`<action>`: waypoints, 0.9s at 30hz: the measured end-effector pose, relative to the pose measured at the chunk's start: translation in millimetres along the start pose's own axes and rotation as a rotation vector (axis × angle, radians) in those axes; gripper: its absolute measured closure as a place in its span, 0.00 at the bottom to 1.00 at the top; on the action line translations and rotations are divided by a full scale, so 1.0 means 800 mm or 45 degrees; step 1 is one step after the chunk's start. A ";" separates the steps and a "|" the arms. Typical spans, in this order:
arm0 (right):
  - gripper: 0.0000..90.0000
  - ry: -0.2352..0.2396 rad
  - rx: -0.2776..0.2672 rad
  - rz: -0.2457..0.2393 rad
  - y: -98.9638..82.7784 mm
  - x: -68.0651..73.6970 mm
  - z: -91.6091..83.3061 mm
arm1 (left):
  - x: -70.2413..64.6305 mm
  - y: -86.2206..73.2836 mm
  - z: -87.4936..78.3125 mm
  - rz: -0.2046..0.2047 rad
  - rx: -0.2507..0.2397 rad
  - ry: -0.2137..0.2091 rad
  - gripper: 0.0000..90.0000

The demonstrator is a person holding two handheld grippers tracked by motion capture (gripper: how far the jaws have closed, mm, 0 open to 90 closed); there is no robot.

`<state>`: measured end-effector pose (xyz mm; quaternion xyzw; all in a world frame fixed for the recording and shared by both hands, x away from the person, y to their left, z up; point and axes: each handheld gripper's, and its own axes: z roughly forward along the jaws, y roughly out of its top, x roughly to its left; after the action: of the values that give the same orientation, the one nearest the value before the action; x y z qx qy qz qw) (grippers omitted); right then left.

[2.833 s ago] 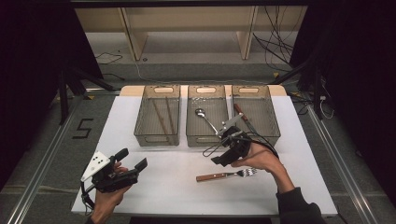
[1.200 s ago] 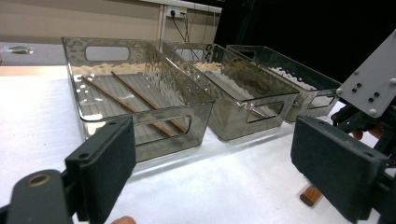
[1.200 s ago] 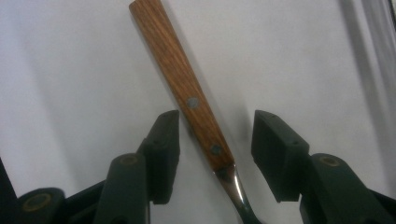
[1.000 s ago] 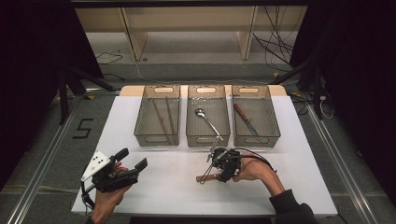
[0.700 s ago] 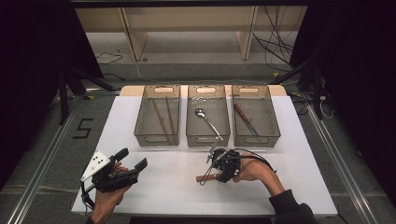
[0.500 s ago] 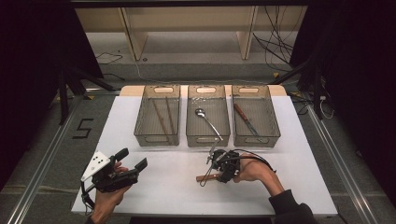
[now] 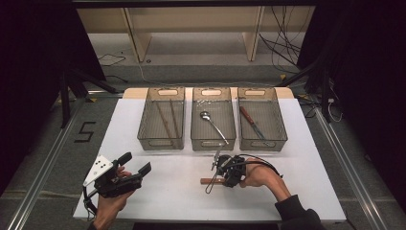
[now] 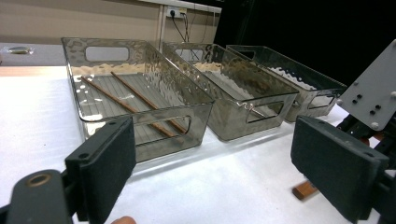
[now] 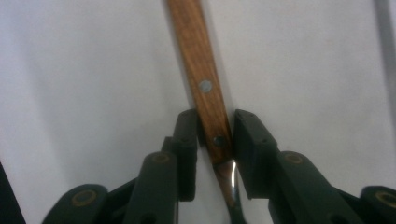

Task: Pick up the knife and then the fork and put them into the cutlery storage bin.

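Observation:
A fork with a wooden handle [image 7: 208,181] lies on the white table [image 7: 167,191], near the front and right of middle. My right gripper [image 7: 224,173] sits low over it, pointing left. In the right gripper view its jaws have just been closing, and both pads now press on the sides of the wooden handle [image 9: 210,112] by the rivets, where the metal neck [image 9: 229,179] begins. My left gripper [image 7: 134,164] is held above the table's front left with its jaws wide apart. Nothing is between its pads [image 8: 107,163].
Three clear bins stand in a row at the back. The left bin [image 7: 161,139] holds two chopsticks [image 7: 165,120], the middle bin [image 7: 213,141] a spoon [image 7: 213,125], and the right bin [image 7: 263,141] a knife [image 7: 251,122]. White tabletop lies between the hands.
The right gripper came down from the bins to the fork, then kept still while its jaws closed onto the handle. The left hand has not moved.

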<state>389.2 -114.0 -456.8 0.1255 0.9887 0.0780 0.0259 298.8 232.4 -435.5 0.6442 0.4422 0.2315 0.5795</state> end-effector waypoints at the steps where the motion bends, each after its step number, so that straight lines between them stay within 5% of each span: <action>1: 0.82 0.000 0.004 0.001 0.000 0.001 0.000 | 0.000 0.000 0.000 0.000 0.000 -0.001 0.15; 17: 0.86 -0.015 -0.023 -0.039 -0.002 0.002 -0.002 | 0.000 0.000 0.000 0.000 -0.001 -0.002 0.15; 27: 0.87 -0.008 -0.122 0.024 -0.006 -0.004 -0.019 | 0.000 0.000 0.000 0.000 0.000 -0.001 0.15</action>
<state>390.0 -121.5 -442.2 0.1336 0.9825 0.1252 0.0344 298.9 232.4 -435.4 0.6444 0.4419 0.2314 0.5796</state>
